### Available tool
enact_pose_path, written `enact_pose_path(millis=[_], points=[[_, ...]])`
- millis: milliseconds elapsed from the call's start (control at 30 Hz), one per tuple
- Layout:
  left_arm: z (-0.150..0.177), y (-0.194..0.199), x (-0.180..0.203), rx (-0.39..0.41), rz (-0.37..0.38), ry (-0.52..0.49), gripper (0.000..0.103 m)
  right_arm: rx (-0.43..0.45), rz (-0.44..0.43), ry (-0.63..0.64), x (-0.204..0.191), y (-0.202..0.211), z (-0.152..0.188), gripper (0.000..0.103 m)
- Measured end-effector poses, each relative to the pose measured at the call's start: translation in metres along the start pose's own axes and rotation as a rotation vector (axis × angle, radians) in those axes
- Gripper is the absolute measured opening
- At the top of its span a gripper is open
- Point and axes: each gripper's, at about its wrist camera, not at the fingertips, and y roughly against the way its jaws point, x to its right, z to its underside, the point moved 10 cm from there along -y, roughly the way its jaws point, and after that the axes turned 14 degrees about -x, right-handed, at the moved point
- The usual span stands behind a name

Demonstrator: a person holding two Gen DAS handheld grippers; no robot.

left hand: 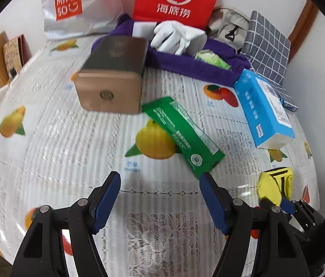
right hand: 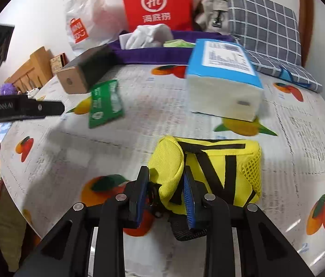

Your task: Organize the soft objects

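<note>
My right gripper [right hand: 166,177] is shut on the near end of a yellow fabric pouch [right hand: 211,164] with black straps, which rests on the tablecloth. The pouch also shows at the right of the left wrist view [left hand: 274,185]. My left gripper [left hand: 160,177] is open and empty above the cloth, its right finger close to a green packet [left hand: 183,136]. A purple cloth tray [left hand: 208,67] at the back holds white gloves [left hand: 174,37] and a light green pack [left hand: 211,58]. The tray [right hand: 158,54] and gloves [right hand: 148,35] also show in the right wrist view.
A brown tin box [left hand: 114,78], a blue tissue pack [left hand: 264,108] and a grey checked cushion [left hand: 268,46] lie on the table. A red paper bag [left hand: 176,0], a white Miniso bag [left hand: 75,7] and a beige bag [left hand: 229,23] stand against the wall.
</note>
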Motion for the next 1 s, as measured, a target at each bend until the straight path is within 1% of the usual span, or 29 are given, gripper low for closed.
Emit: enact_pose_path(millis=[133,233,300,400,533,667,767,833,900,1000], points=[[0.0,-0.013,0.003,-0.026,0.022,0.027,0.069,0.01,-0.018,-0.01,0.011,0.0,-0.001,0.03],[-0.002,-0.022,0.004,-0.042,0.008,0.045,0.069,0.015,-0.045,-0.023,0.015,0.0,-0.002,0.03],[-0.005,-0.023,0.005,-0.029,-0.018,0.038,0.069,0.017,-0.055,-0.021,0.017,0.0,-0.002,0.03],[-0.011,-0.026,0.007,-0.022,-0.026,0.048,0.071,0.022,-0.063,-0.02,0.018,0.0,-0.002,0.03],[-0.02,-0.029,0.013,0.003,-0.029,0.057,0.073,0.032,-0.082,-0.025,0.02,0.0,-0.004,0.03],[-0.028,-0.031,0.02,0.022,-0.002,0.07,0.073,0.04,-0.102,-0.019,0.022,-0.001,-0.007,0.03],[-0.034,-0.037,0.028,0.004,-0.021,0.061,0.073,0.041,-0.127,-0.023,0.025,-0.002,-0.01,0.03],[-0.039,-0.042,0.03,-0.02,-0.048,0.061,0.074,0.041,-0.135,-0.024,0.026,-0.002,-0.012,0.03],[-0.044,-0.046,0.033,-0.037,-0.057,0.057,0.075,0.041,-0.135,-0.02,0.026,-0.003,-0.012,0.03],[-0.054,-0.05,0.037,-0.031,-0.067,0.06,0.075,0.043,-0.136,-0.013,0.026,-0.003,-0.014,0.031]])
